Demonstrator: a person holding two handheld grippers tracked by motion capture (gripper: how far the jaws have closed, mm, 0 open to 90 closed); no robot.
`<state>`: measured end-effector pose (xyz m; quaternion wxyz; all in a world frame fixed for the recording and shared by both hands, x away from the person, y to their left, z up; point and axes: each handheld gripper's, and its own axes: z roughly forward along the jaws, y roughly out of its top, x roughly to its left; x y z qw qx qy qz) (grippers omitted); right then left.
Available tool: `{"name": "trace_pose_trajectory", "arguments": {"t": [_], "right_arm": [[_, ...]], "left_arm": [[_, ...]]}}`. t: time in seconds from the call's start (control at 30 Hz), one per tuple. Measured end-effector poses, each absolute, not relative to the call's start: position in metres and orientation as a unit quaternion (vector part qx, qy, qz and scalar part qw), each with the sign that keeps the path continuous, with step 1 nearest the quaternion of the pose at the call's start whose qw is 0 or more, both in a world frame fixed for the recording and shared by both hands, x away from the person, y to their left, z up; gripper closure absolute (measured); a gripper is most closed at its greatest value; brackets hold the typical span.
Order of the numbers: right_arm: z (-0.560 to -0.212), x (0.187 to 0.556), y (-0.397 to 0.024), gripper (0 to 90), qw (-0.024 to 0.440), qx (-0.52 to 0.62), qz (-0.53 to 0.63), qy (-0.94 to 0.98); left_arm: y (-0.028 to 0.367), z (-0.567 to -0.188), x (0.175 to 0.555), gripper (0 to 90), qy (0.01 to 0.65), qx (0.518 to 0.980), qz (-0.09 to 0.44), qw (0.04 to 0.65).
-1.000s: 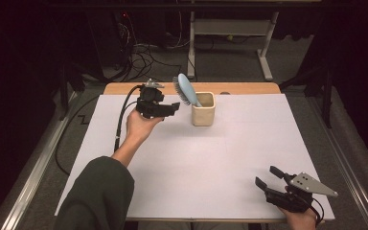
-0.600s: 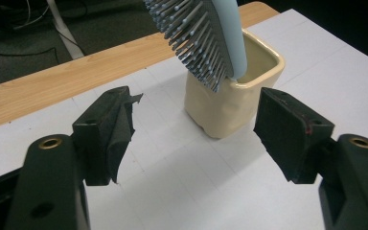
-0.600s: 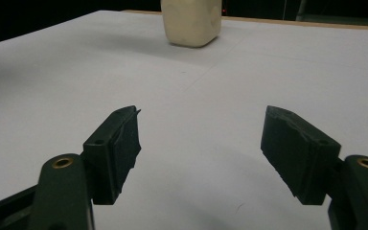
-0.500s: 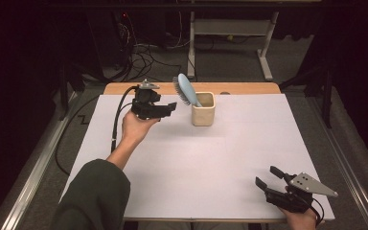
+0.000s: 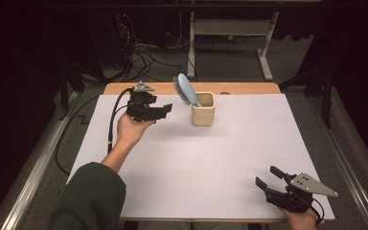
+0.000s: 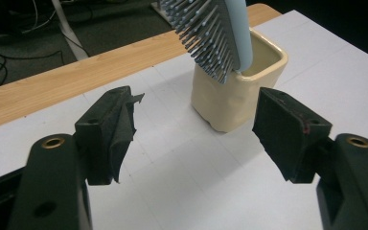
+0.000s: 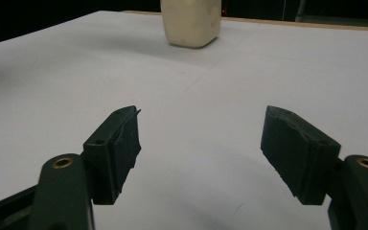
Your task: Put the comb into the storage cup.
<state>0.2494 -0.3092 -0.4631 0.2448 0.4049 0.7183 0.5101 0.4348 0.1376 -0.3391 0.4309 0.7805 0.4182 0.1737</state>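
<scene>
A cream cup [image 5: 203,110] stands near the table's far edge, with a light-blue hairbrush [image 5: 186,90] in it that leans left, bristles down-left. My left gripper [image 5: 166,110] hovers just left of the cup and points at it, open with nothing between its jaws. In the left gripper view the cup [image 6: 239,91] and the brush head [image 6: 220,28] lie just beyond the open left gripper [image 6: 196,103]. My right gripper [image 5: 267,178] rests at the near right corner, open and empty. In its own view the right gripper [image 7: 201,120] faces the distant cup [image 7: 191,21].
White paper [image 5: 196,167] covers the table, and a strip of wooden edge [image 5: 249,88] shows at the far side. A black cable [image 5: 112,124] trails from the left gripper over the left edge. Table legs and cables stand on the dark floor beyond.
My left gripper has drawn back slightly to the left, away from the cup. The right gripper, the cup and the brush have not moved.
</scene>
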Motion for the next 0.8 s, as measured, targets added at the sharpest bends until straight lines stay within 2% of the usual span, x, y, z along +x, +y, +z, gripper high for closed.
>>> {"name": "trace_pose_trajectory", "arguments": {"t": [0.8], "right_arm": [[-0.463,0.25,-0.309,29.9,0.244,0.408,0.51,0.717]], "left_arm": [[0.16,-0.341,0.421,30.9,0.426,0.77,0.188,0.435]]}}
